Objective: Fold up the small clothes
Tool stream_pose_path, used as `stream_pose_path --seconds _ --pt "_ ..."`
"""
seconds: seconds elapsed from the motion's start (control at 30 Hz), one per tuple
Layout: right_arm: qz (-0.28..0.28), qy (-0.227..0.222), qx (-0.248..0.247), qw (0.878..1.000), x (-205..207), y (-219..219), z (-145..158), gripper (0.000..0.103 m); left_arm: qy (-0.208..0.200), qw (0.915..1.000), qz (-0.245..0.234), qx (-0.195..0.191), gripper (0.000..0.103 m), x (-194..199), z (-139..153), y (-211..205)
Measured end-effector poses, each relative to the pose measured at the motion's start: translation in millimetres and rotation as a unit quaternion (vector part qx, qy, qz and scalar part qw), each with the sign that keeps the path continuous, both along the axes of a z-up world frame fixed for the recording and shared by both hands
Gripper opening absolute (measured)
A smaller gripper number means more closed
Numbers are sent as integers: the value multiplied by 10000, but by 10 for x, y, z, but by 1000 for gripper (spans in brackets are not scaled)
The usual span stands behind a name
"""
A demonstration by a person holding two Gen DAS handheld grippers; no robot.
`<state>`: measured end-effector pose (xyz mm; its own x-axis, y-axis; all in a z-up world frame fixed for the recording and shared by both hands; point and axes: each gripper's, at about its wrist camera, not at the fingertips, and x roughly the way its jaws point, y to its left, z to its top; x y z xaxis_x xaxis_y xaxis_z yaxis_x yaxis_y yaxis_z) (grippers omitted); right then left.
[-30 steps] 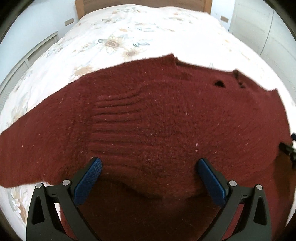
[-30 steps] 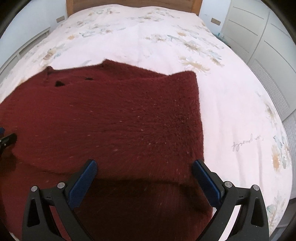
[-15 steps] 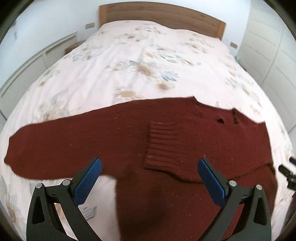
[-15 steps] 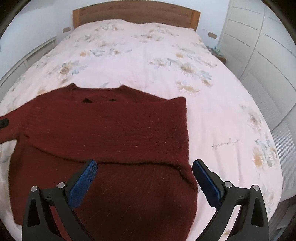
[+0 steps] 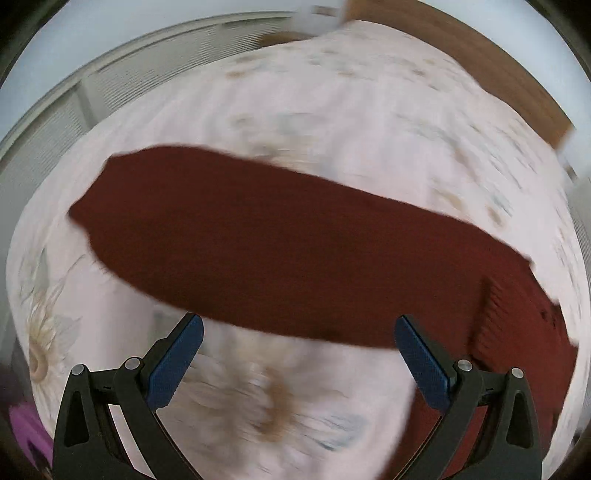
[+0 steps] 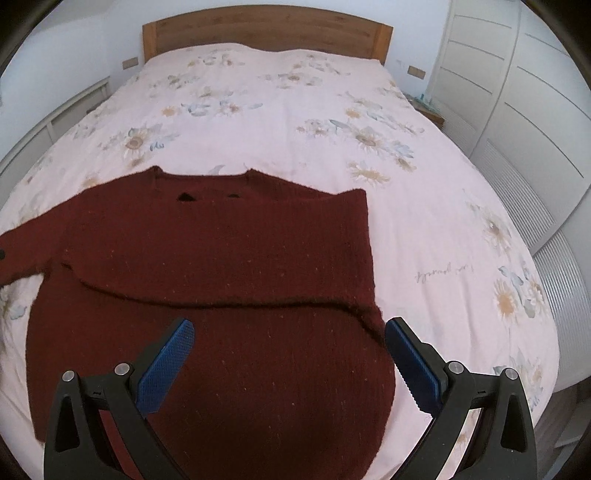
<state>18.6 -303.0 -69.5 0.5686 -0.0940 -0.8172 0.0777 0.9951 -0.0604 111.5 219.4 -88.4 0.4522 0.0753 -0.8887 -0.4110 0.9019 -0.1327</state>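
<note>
Two grippers, both empty with jaws spread wide. Left gripper: hangs over bare bedspread, just short of the outstretched sleeve; its view is blurred. Right gripper: hangs over the lower body of the sweater, touching nothing.

Item: one dark red knitted sweater, lying flat on the bed, neckline toward the headboard. Right side appears already folded inward across the chest; left sleeve lies straight out to the side.

Handling, as judged: soft, thick, limp knit; light, grips well on the pads, will sag and stretch if lifted from one point. Best hold: sleeve near the cuff end, pinching the full thickness, then hem corners.

Surroundings: floral bedspread, white wardrobe doors.
</note>
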Motion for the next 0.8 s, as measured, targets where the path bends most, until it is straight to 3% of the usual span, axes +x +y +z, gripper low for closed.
stream_pose_path --seconds 0.17,0.27,0.37,0.57,0.63,0.7,0.73,0.77,0.8 --pt "3 91 -63 9999 23 35 -44 103 155 9936 1022 -450 102 -27 -182 629" --pt "35 144 -79 9999 60 82 -70 103 314 9881 1347 -679 102 -21 -303 889" --pt "97 196 -101 9997 96 140 -109 103 371 9861 1472 -680 102 5 -363 996" --pt "143 333 -140 9992 181 188 -189 103 514 9916 1152 -298 100 66 -457 982" --pt "135 324 -174 9992 195 193 -191 103 468 9928 1069 -275 88 41 -426 981" --pt "124 323 -145 9993 196 184 -197 103 480 9944 930 -142 50 22 -358 970" --pt "122 323 -123 9993 189 177 -204 103 463 9952 855 -106 40 23 -318 962" --pt "124 326 -116 9993 182 170 -213 103 397 9965 710 -187 21 15 -251 948" --pt "127 331 -115 9993 176 166 -221 103 350 9971 625 -271 13 9 -207 937"
